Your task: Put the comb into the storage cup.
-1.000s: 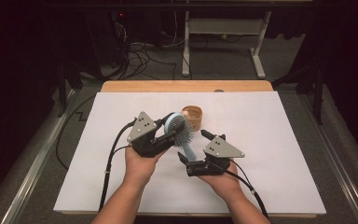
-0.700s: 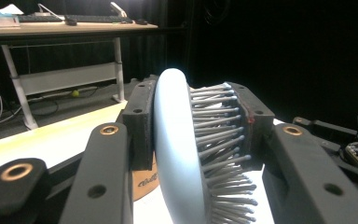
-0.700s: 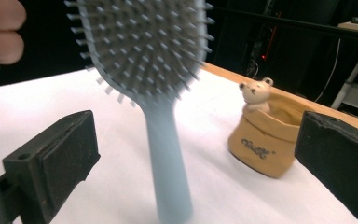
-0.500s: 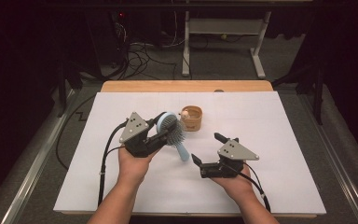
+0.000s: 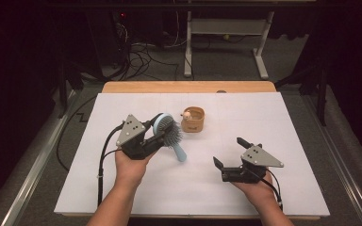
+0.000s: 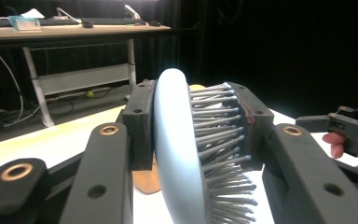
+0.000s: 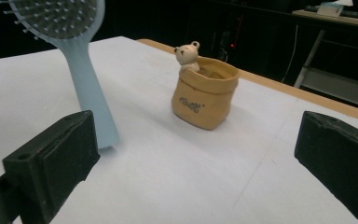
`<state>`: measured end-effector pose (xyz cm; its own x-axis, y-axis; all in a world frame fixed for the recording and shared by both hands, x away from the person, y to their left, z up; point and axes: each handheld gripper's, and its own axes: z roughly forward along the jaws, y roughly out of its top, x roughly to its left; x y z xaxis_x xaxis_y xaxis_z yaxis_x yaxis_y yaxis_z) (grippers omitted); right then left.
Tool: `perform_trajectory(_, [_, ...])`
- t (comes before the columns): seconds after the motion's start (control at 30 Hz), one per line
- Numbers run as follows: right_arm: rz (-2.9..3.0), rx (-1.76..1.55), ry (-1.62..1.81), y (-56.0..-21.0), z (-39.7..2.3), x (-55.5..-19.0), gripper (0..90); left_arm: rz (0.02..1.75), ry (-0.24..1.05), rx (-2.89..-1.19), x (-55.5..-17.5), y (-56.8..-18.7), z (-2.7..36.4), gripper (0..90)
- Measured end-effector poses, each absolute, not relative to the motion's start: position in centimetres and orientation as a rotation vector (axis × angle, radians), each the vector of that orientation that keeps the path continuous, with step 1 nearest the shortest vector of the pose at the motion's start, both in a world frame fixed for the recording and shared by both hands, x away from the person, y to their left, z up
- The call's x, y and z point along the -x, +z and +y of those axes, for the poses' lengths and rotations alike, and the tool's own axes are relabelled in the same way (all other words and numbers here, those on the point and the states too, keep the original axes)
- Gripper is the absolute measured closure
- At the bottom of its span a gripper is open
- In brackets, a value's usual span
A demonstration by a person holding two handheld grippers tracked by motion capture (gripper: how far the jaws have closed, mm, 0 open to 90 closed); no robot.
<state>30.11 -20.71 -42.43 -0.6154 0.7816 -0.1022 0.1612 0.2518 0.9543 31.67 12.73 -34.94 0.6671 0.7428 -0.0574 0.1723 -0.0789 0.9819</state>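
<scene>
Fingers, left: the left gripper [image 5: 156,136] is clamped on the head of the hairbrush [image 5: 167,133]; in the left gripper view one finger [image 6: 140,123] is pressed on the smooth back and the other on the bristle tips.
Fingers, right: the right gripper [image 5: 231,153] is held with its fingers [image 7: 51,161] wide apart and nothing between them, well apart from the brush.
Tabletop: the white tabletop [image 5: 264,113] is bare around the two things, so a dropped brush would be stopped by nothing before it lands or skids.
Hairbrush: it is carried above the tabletop at the left of centre, head up in the left gripper, with the pale blue handle [image 5: 179,151] hanging down towards the surface.
Risk, slip: the hold is judged weak, since one side bears only on springy bristles; the head could be squeezed out sideways or allowed to pivot under the handle's weight.
Risk, collision: the handle end is seen low and near the pot; a swing of the brush could knock the pot over or push it along.
Bear pot [image 5: 193,119]: the small tan pot stands upright just beside the brush, with a little bear figure [image 7: 186,53] at its rim.
Risk, placing: if the brush is meant for the pot, the mouth is judged narrow and the pot light, so an off-centre handle could tip it.
Risk, right hand: an approach with open fingers could clip the pot's rim.
</scene>
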Motion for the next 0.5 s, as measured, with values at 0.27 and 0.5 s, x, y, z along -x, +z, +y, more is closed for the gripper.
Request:
perform_trajectory(0.27, [1.92,-0.893,1.369,-42.8,-22.6,-30.0,0.0,0.785,0.584,-1.604,-31.7,-34.7,13.9,57.7])
perform_trajectory(0.5, [1.896,-0.91,1.35,-43.2,-23.8,-29.5,0.0,0.801,0.609,-1.59,-31.7,-34.5,15.0,57.7])
